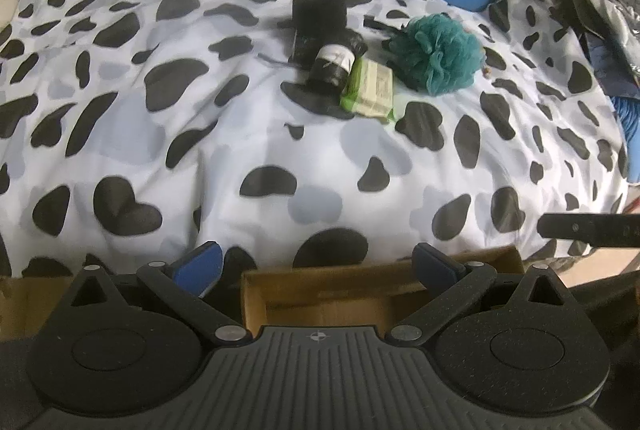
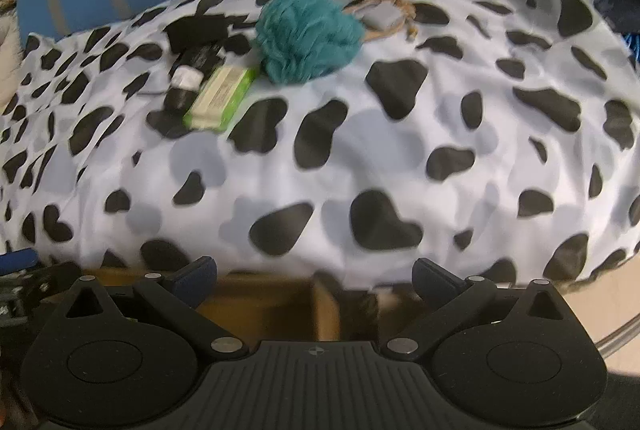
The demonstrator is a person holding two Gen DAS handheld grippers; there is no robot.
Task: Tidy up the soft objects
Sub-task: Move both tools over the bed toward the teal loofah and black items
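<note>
Both the left gripper (image 1: 316, 264) and right gripper (image 2: 314, 276) hover wide open and empty above a cardboard box (image 1: 320, 294) at the bedspread's (image 1: 280, 158) near edge. The teal loofah (image 1: 438, 50), green packet (image 1: 370, 88) and black roll (image 1: 332, 64) lie clustered near its far edge.

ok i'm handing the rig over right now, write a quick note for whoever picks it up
Left tool: open, empty, over the cardboard box at the near edge of the bed.
Right tool: open, empty, also near the box.
Things: teal loofah, green packet, black roll with white label and a dark flat item clustered at the far side of the cow-print cover; a grey pad with string lies behind the loofah.
Done: nothing visibly packed.
Left: pick up each item and sort it.
</note>
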